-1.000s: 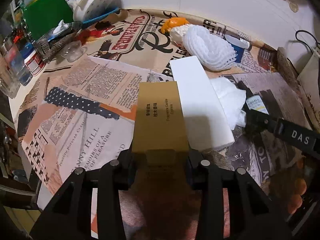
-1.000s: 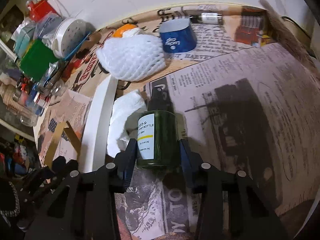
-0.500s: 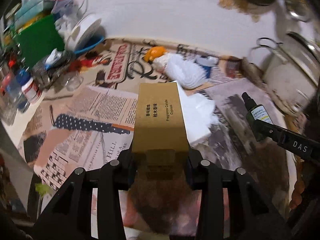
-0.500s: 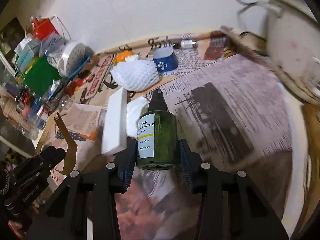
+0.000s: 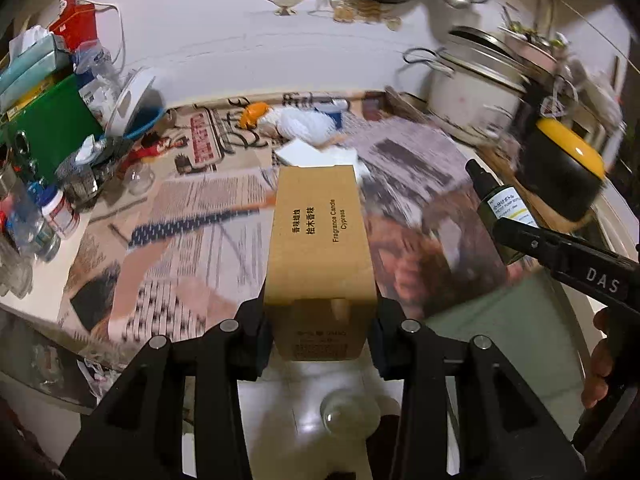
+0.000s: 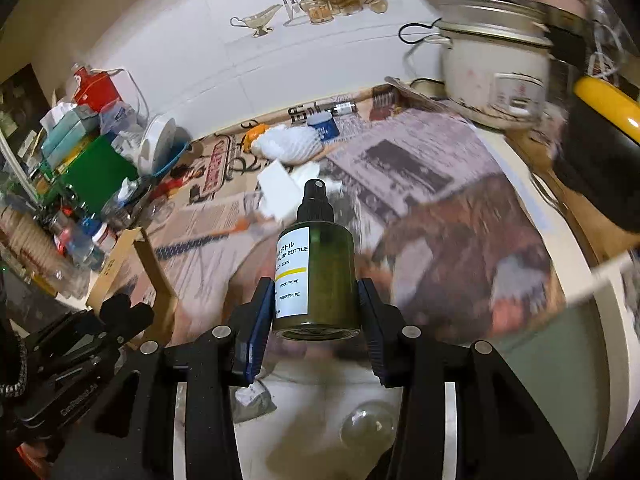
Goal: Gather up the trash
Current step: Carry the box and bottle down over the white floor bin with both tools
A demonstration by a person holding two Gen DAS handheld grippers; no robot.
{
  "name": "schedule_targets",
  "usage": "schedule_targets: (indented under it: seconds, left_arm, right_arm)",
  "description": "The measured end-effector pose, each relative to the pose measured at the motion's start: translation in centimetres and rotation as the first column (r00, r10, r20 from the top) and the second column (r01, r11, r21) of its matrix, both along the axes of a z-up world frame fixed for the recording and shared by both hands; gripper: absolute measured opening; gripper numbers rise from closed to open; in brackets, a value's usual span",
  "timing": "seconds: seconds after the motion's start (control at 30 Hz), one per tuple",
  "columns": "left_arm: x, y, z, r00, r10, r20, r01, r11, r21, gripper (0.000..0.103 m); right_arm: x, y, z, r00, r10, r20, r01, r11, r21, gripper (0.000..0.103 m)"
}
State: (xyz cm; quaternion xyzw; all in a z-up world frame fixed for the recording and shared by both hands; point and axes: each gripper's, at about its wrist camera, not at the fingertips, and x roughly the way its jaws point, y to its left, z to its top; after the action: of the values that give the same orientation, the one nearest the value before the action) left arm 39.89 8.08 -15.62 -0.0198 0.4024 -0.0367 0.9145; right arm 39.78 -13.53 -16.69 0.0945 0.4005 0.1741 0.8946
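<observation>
Both loads carried clear of the table (image 5: 168, 216). Left gripper (image 5: 320, 320) clamped on the cardboard box (image 5: 320, 240); right gripper (image 6: 316, 312) clamped on the green pump bottle (image 6: 316, 276) — keep squeeze steady, level, until over a bin — none visible.

The newspaper-covered table (image 5: 404, 168) under my grippers is smeared, its print unreadable on the right. My cardboard box (image 5: 320, 240) hides the white foam block (image 5: 298, 152) behind it. The rice cooker (image 6: 492, 68) is streaked, its label illegible. The black and yellow pot (image 6: 604, 160) runs off the right edge. The small print on my green pump bottle (image 6: 320, 276) is too fine to read.
</observation>
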Motion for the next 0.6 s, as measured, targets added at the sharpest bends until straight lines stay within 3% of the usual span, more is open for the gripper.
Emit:
schedule_targets:
  seconds: [0.27,0.6]
  left_arm:
    - [-5.9,-1.3,-1.4,0.998,-0.036,-0.059,0.034,0.999,-0.034,0.039]
    - [-10.1,-5.4,-8.2,0.981,-0.008,-0.192,-0.005,0.998,-0.068,0.039]
  right_arm:
    - [-6.7,-0.9,-0.7,0.999,-0.006,-0.05,0.004,0.999,-0.031,0.039]
    - [-11.5,-3.7,-6.2,0.987,0.026,-0.157,-0.033,0.998,-0.044,0.039]
